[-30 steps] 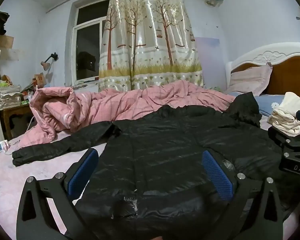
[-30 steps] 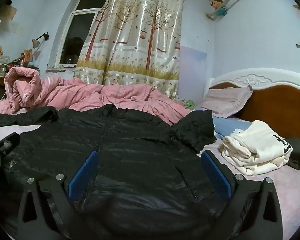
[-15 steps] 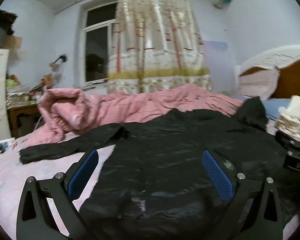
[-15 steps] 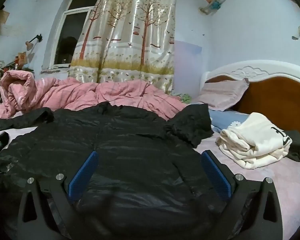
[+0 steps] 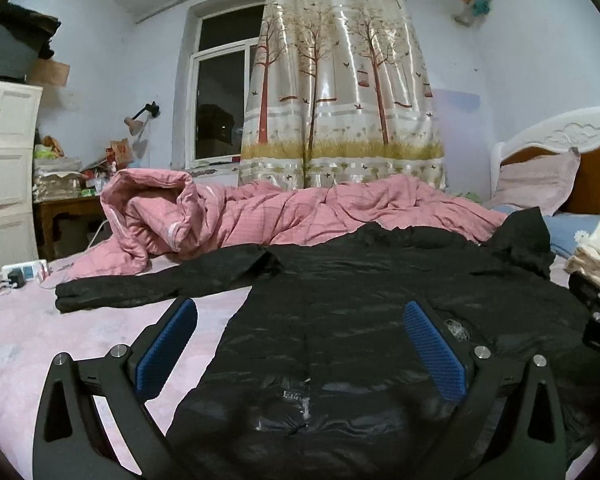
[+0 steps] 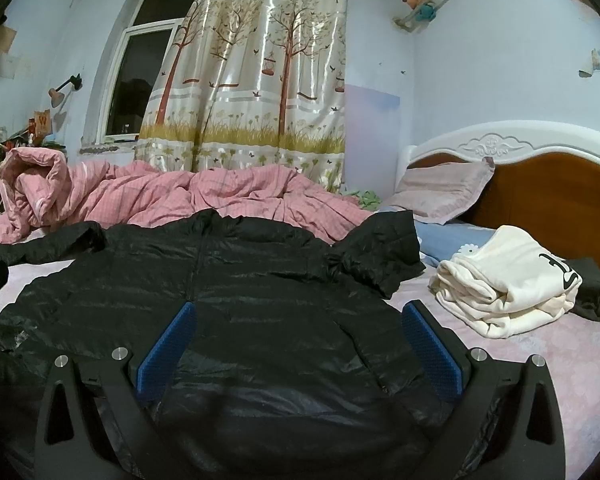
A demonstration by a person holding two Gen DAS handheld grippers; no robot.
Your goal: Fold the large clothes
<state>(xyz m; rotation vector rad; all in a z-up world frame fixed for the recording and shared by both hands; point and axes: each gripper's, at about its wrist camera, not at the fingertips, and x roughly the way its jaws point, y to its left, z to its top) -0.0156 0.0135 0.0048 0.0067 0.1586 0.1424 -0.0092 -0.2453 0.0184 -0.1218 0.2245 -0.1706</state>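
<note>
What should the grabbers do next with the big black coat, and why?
Probably the left gripper should reach for the stretched-out sleeve to fold it inward. The black jacket lies flat, both grippers are open and empty, and that sleeve sticks out sideways.

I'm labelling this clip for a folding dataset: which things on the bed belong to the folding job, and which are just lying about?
Part of the job:
- shiny black puffer jacket, spread flat
- left gripper, open above its hem
- right gripper, open above it

Just lying about:
- rumpled pink checked quilt
- folded cream garment
- pale pink pillow
- white power strip
</note>
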